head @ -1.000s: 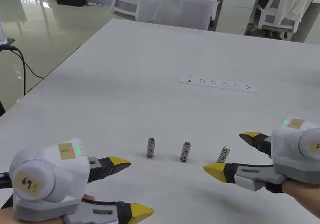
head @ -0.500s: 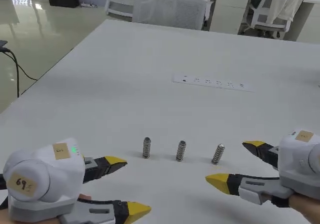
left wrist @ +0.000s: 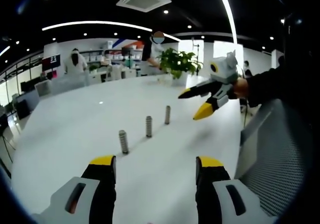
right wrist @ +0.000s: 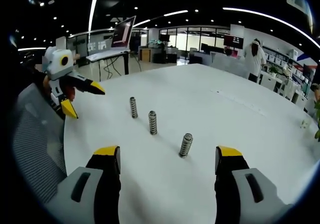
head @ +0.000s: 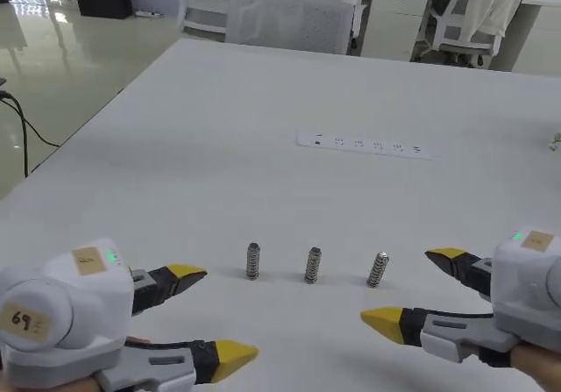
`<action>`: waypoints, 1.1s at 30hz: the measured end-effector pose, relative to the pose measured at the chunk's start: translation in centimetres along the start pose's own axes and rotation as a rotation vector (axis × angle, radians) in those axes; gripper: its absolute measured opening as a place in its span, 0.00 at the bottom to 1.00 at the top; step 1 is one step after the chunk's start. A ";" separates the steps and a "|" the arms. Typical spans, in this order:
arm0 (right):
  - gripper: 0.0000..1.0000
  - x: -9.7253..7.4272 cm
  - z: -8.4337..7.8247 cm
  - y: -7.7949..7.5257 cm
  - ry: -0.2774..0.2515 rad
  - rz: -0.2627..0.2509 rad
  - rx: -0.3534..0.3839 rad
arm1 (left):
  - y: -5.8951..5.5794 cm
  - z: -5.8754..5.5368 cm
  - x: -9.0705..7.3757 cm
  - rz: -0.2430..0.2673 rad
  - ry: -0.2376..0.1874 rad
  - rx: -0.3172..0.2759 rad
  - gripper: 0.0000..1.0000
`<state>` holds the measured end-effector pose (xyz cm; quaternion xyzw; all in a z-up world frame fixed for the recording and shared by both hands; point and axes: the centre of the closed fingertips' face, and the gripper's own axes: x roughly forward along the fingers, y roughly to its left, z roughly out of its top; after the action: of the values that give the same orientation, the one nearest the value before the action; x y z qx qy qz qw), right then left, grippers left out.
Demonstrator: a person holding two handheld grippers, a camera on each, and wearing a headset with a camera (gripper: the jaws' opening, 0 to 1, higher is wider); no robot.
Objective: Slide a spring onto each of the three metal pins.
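head view: three springs (head: 313, 266) stand in a row on the white table (head: 263, 129), between the left gripper (head: 215, 313) and right gripper (head: 412, 287). both have jaws wide and hold nothing. the springs seem to be on their pins already, so the task looks done.
left gripper view: the row runs away from the camera, with the right gripper's open jaws seen from the front.
right gripper view: the nearest spring's slight lean is plainest here.

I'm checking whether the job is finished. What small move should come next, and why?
Probably ease the right gripper forward to the rightmost spring and straighten it: it leans, while the middle spring and left spring stand straighter. The left gripper is open too, but farther away.
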<state>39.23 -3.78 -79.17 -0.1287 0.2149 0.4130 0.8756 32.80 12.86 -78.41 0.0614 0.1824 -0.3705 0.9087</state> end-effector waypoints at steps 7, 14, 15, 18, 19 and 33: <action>0.77 -0.1 0.0 0.3 -0.006 0.009 0.000 | 1.4 0.4 -0.4 0.064 -0.029 -0.038 0.63; 0.79 -0.6 -0.2 0.7 -0.031 0.040 -0.002 | 1.9 0.4 -0.6 0.085 -0.038 -0.063 0.63; 0.79 -0.7 -0.3 0.8 -0.033 0.044 -0.005 | 1.8 0.4 -0.6 0.084 -0.037 -0.062 0.63; 0.79 -0.8 -0.4 0.9 -0.036 0.049 -0.005 | 1.8 0.4 -0.6 0.083 -0.037 -0.065 0.63; 0.79 -0.8 -0.3 0.8 -0.039 0.050 -0.003 | 1.8 0.4 -0.6 0.084 -0.038 -0.068 0.63; 0.80 -0.9 -1.0 0.8 -0.066 0.080 -0.001 | 1.8 0.0 -0.6 0.079 -0.031 -0.094 0.63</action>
<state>37.85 -4.29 -79.67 -0.1065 0.1906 0.4519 0.8649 33.68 14.55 -78.22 0.0201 0.1827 -0.3265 0.9272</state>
